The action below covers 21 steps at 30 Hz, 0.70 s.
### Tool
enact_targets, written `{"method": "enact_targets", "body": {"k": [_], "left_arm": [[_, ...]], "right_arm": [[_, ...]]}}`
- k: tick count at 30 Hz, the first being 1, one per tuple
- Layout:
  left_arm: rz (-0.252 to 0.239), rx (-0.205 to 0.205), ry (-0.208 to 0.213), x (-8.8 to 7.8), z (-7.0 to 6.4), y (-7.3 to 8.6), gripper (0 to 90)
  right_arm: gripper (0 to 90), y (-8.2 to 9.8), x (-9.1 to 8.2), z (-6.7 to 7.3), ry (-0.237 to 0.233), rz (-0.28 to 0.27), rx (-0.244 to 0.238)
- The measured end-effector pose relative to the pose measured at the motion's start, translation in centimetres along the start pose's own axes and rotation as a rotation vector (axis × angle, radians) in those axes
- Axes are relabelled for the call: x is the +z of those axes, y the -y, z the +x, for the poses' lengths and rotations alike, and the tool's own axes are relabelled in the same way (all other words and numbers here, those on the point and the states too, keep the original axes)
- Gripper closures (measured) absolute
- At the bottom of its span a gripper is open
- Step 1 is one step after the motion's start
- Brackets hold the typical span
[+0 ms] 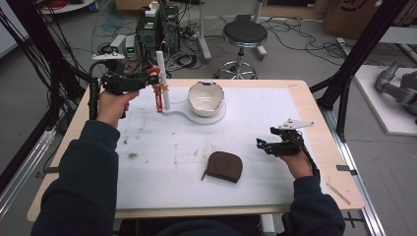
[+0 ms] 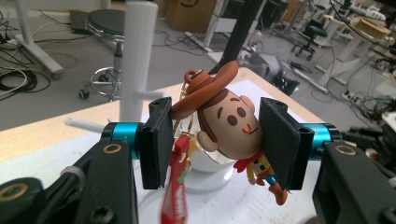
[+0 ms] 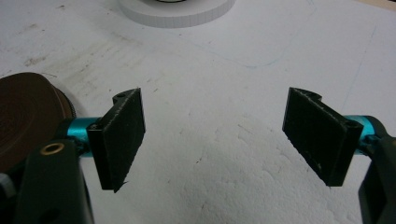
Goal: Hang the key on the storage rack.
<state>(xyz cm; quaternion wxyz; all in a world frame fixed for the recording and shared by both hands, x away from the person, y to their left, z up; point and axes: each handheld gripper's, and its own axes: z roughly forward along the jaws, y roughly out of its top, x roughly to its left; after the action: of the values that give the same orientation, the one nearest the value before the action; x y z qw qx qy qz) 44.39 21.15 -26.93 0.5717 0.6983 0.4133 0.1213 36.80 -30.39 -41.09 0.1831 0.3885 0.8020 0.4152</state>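
Observation:
A cowboy-doll keychain (image 2: 229, 123) with a brown hat, a gold ring and a red strap sits between the pads of my left gripper (image 2: 224, 140), which is shut on the doll's head. In the high view that left gripper (image 1: 153, 77) is raised at the table's far left, with the red strap (image 1: 159, 96) dangling beside a white peg stand (image 1: 161, 69). The stand's post (image 2: 137, 56) rises just behind the doll. My right gripper (image 1: 263, 144) rests low at the right, open (image 3: 215, 135) over bare white mat.
A white bowl (image 1: 206, 97) sits on the stand's round base (image 1: 219, 117). A brown zip pouch (image 1: 224, 166) lies near the front middle of the white mat, left of my right gripper. A stool (image 1: 244, 34) and cables stand beyond the table's far edge.

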Motion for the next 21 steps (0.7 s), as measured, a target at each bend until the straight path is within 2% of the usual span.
{"method": "enact_targets", "body": {"k": [4, 11, 17, 21], "left_arm": [[-0.013, -0.022, 0.012, 0.3, 0.3, -0.5, 46.2], [-0.012, -0.032, -0.004, 1.1, 0.5, -1.6, 46.2], [-0.02, -0.061, -0.02, 1.5, 1.2, -1.7, 46.2], [-0.025, -0.076, -0.008, 1.7, 1.4, -1.7, 46.2]], "right_arm": [[21.4, 0.0, 0.0, 0.0, 0.0, 0.001, -0.001], [21.3, 0.0, 0.0, 0.0, -0.002, 0.002, -0.001], [21.3, 0.0, 0.0, -0.1, -0.003, 0.002, 0.001], [21.4, 0.0, 0.1, -0.1, -0.007, 0.004, -0.001]]}}
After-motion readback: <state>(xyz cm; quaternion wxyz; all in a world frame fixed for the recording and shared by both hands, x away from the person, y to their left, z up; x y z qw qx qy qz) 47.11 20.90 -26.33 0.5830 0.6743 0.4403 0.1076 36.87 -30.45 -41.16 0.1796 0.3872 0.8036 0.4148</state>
